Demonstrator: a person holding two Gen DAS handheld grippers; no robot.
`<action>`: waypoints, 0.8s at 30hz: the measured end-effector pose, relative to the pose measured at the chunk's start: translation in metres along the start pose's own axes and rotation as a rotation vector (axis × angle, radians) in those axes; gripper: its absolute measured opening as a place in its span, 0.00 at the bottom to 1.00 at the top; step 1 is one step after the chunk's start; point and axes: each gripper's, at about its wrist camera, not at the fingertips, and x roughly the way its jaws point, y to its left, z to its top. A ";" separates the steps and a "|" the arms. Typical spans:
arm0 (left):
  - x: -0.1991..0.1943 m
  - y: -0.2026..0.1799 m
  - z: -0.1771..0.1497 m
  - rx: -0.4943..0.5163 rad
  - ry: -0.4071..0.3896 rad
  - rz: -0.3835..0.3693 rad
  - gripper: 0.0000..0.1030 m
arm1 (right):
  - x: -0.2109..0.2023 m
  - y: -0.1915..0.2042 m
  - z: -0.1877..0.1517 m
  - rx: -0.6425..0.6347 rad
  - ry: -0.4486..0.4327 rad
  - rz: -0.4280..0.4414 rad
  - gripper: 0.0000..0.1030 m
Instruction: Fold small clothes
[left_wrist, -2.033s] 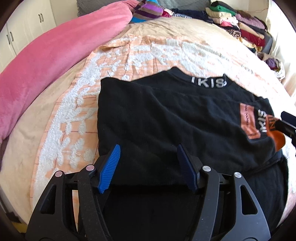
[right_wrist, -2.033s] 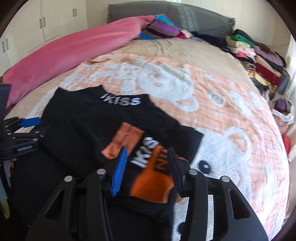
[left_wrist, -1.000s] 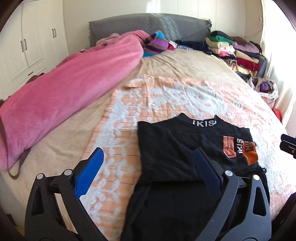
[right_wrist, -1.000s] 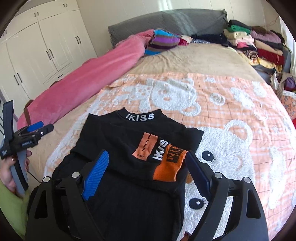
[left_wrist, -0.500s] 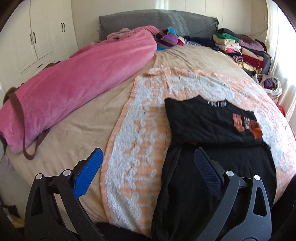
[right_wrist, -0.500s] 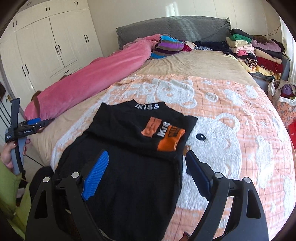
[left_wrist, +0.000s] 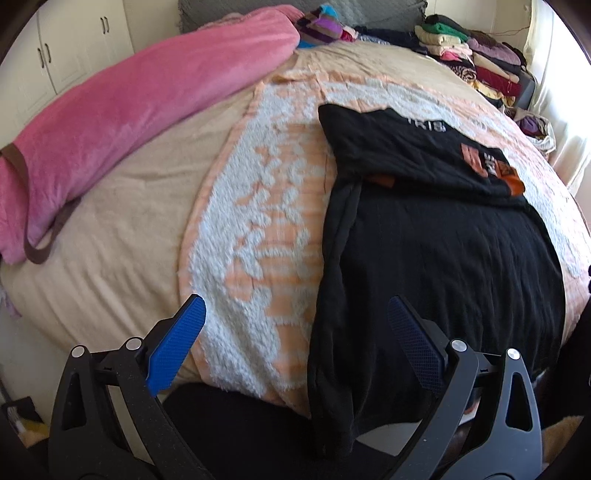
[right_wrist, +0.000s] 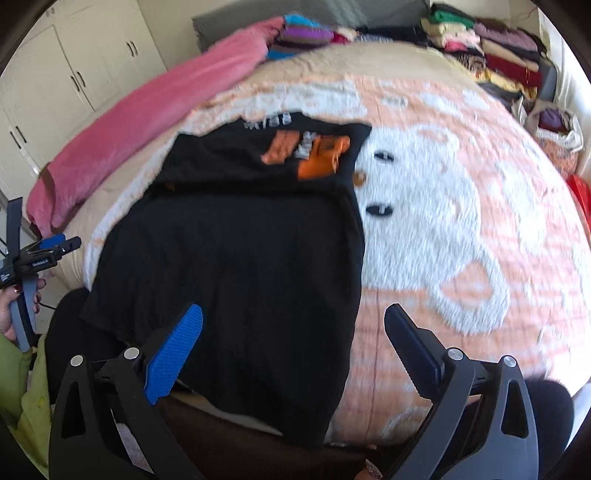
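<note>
A black shirt (left_wrist: 436, 236) with orange patches and white lettering lies on the orange-and-white blanket (left_wrist: 266, 229). Its sleeves are folded over the upper part and its hem hangs over the near bed edge. My left gripper (left_wrist: 295, 343) is open and empty, above the shirt's near left edge. My right gripper (right_wrist: 295, 350) is open and empty, above the shirt's (right_wrist: 240, 258) near right edge. The left gripper also shows at the far left of the right wrist view (right_wrist: 55, 245).
A pink rolled blanket (left_wrist: 129, 99) lies along the bed's left side. Stacked folded clothes (left_wrist: 476, 62) stand at the far right, a striped pile (left_wrist: 321, 26) by the grey headboard. White cupboards (right_wrist: 74, 81) stand left. A bag (right_wrist: 554, 129) sits right of the bed.
Both grippers have let go of the sleeves, opened wide and pulled back from the shirt's upper part to its hem at the near bed edge.
</note>
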 end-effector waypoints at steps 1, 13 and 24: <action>0.003 -0.001 -0.003 0.004 0.011 -0.008 0.90 | 0.007 0.002 -0.003 -0.013 0.025 -0.017 0.96; 0.038 -0.002 -0.022 -0.011 0.142 -0.080 0.90 | 0.061 0.001 -0.018 0.003 0.235 -0.095 0.95; 0.063 -0.020 -0.026 0.039 0.238 -0.120 0.38 | 0.061 0.002 -0.016 0.012 0.243 0.013 0.26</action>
